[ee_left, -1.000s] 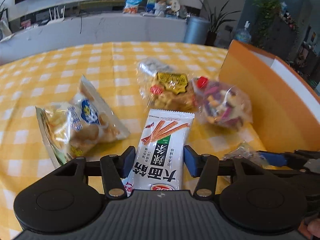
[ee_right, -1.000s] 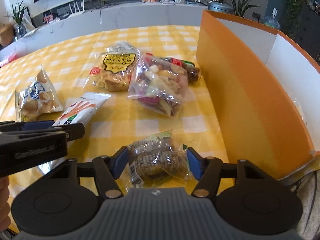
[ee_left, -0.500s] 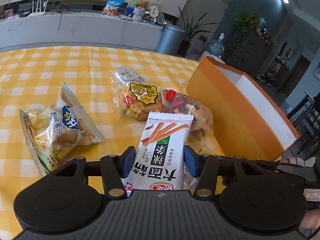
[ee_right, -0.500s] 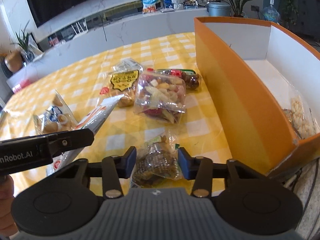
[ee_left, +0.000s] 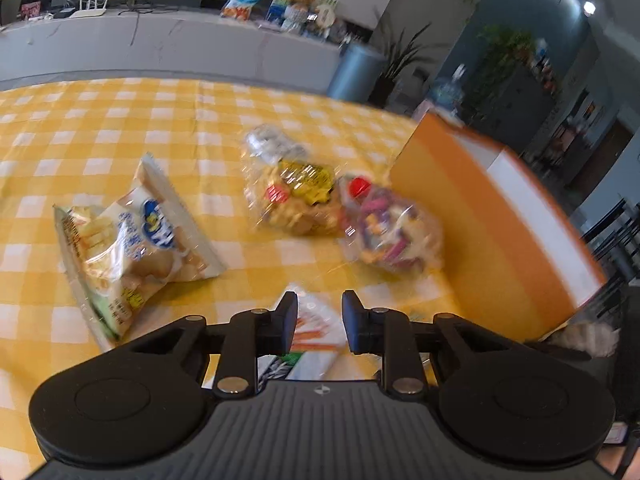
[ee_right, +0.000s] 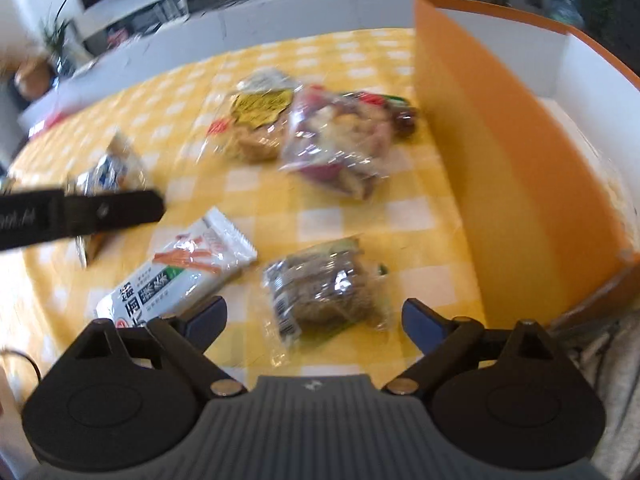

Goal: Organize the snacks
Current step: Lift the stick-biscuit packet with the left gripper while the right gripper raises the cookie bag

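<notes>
The right gripper (ee_right: 314,314) hangs over a clear packet of dark brown snacks (ee_right: 324,292) that lies flat on the yellow checked tablecloth (ee_right: 360,216) near the table's right edge. Its jaws are opening, with the packet between them and the pads clear of it. Just left lies a white breadstick packet (ee_right: 180,276) with orange sticks printed on it. The left gripper (ee_left: 320,316) has its jaws drawn close, with that packet showing below the gap, not gripped. The orange cardboard box (ee_right: 500,152) stands at the right edge; its white inside is too blurred to tell the contents.
</notes>
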